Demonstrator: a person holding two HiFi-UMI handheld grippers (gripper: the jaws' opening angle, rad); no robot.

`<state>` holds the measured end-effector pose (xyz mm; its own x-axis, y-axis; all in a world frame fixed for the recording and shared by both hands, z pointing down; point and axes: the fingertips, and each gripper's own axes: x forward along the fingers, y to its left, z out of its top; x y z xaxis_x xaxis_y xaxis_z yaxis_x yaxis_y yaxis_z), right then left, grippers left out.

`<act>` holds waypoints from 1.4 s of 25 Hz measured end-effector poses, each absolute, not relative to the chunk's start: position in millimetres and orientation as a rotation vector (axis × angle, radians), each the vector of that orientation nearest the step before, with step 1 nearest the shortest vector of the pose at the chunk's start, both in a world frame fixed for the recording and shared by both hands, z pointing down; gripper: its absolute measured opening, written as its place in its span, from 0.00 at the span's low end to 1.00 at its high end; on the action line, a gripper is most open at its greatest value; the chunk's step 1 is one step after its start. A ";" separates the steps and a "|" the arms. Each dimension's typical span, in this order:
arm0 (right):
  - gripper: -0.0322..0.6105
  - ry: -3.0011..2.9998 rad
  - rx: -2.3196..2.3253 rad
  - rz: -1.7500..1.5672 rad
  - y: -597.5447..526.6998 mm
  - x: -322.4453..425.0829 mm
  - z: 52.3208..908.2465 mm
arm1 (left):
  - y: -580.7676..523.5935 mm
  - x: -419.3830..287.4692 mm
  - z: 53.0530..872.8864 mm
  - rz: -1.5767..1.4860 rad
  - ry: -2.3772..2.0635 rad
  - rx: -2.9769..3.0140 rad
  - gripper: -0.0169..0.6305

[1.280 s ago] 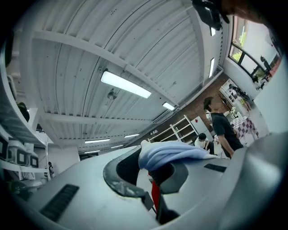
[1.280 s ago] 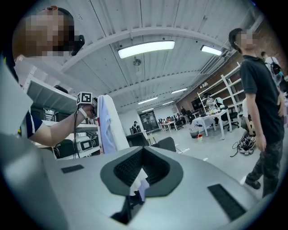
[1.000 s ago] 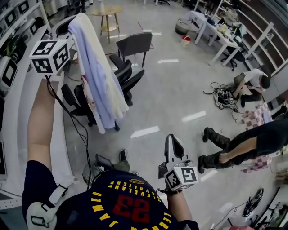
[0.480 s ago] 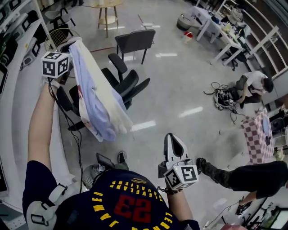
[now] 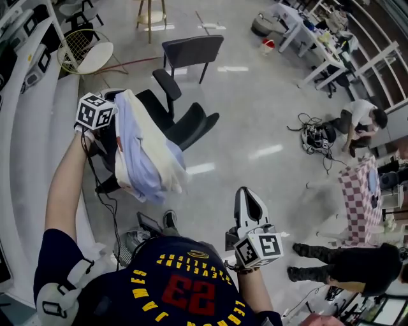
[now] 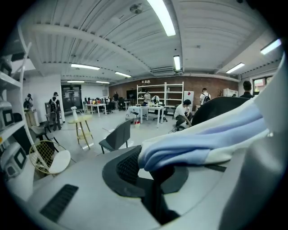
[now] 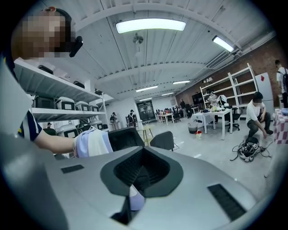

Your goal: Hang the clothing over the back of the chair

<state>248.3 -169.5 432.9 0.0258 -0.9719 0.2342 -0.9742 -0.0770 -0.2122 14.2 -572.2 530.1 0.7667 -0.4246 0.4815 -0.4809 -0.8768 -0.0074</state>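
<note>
The clothing (image 5: pixel 148 155), a light-blue and cream garment, hangs bunched from my left gripper (image 5: pixel 118 100) and falls over the back of the black office chair (image 5: pixel 191 124). That gripper is shut on the garment's top edge. In the left gripper view the folded cloth (image 6: pixel 202 139) leaves the jaws to the right, and the chair's dark back (image 6: pixel 222 108) shows behind it. My right gripper (image 5: pixel 248 198) is low near the person's body, shut and holding nothing. In its own view the clothing (image 7: pixel 92 143) and the chair back (image 7: pixel 130 137) lie ahead to the left.
A white workbench (image 5: pixel 38 127) runs along the left. A grey chair (image 5: pixel 191 51), a round wire chair (image 5: pixel 83 56) and a wooden stool (image 5: pixel 152 11) stand beyond. At the right a person (image 5: pixel 357 118) crouches by cables (image 5: pixel 315 135). Another person (image 5: pixel 344 261) walks by.
My left gripper has come down from high up, lowering the clothing onto the chair's back, where it bunches. The right gripper has hardly shifted. The walking person has moved toward the lower right.
</note>
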 end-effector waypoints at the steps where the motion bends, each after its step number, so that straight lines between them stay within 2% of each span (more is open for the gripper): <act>1: 0.06 -2.129 2.240 0.505 -173.0 247.2 433.7 | -569.4 14.0 538.9 0.732 -0.695 2.830 0.06; 7: 0.06 -2.127 2.216 0.518 -182.9 242.1 439.3 | -540.2 19.8 584.7 0.783 -0.438 2.745 0.06; 14: 0.06 -2.148 2.180 0.525 -188.0 238.2 447.0 | -487.6 18.9 643.3 1.137 -0.150 2.721 0.08; 19: 0.06 -2.190 2.157 0.519 -195.6 238.4 446.4 | -474.9 -2.4 658.7 1.301 -0.097 2.699 0.28; 24: 0.06 -2.247 2.134 0.517 -203.1 239.9 445.7 | -488.4 -41.1 655.5 1.274 -0.280 2.644 0.36; 28: 0.06 -2.282 2.116 0.522 -206.4 245.1 443.9 | -500.8 -90.4 650.7 1.206 -0.519 2.594 0.36; 35: 0.06 -2.340 2.068 0.498 -217.7 252.6 435.8 | -504.1 -137.8 556.2 0.717 -0.984 2.619 0.36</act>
<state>252.6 -217.7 435.8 -0.1449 -0.9709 0.1905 -0.9644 0.0956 -0.2465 -137.8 -504.1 556.2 0.6502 -0.5457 0.5287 -0.6703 -0.7396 0.0610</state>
